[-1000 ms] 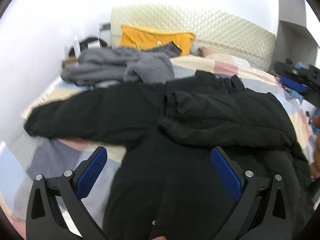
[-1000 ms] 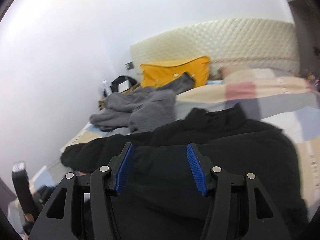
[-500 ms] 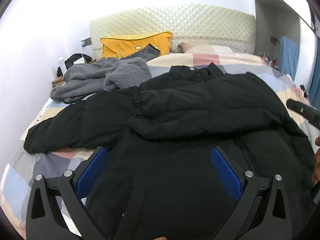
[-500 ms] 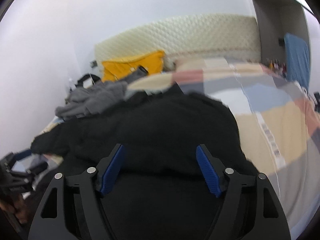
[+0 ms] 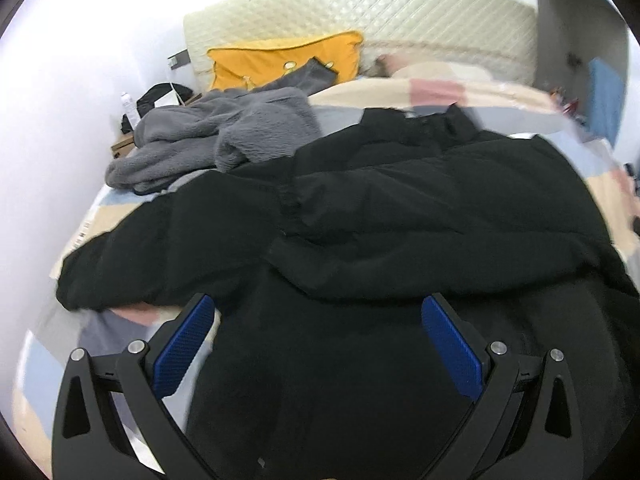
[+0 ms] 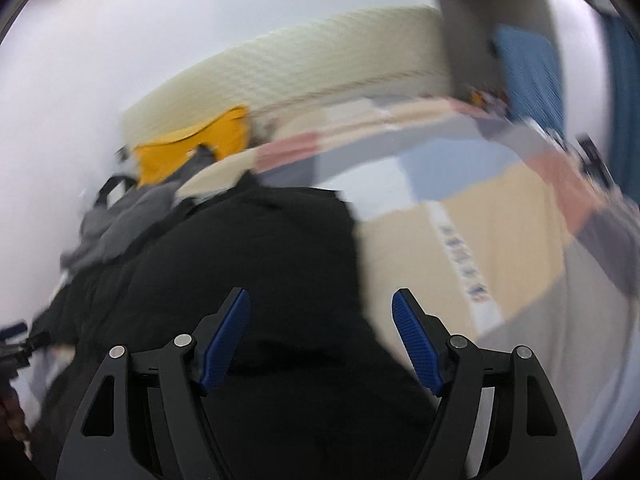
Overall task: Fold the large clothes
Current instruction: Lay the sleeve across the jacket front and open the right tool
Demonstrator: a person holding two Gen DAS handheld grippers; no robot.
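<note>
Black jacket (image 5: 380, 240): spread across the patchwork bed (image 6: 500, 216), collar toward the headboard (image 5: 400, 8); one sleeve lies folded across the chest, the other still stretches out to the left.
Grey fleece (image 5: 216, 140): heaped beyond the jacket, touching its far edge, near the yellow pillow (image 5: 280, 60).
Left gripper (image 5: 316, 328): jaws wide open, holding nothing, above the jacket's lower body.
Right gripper (image 6: 320, 320): jaws also apart and empty, over the jacket's right edge where it meets the bedcover; this view is blurred, so contact with the cloth cannot be judged.
Step in hand: likely between folds, one sleeve in and the other pending.
Next move: reach the outstretched left sleeve, close on its cuff, and carry it across the chest.
</note>
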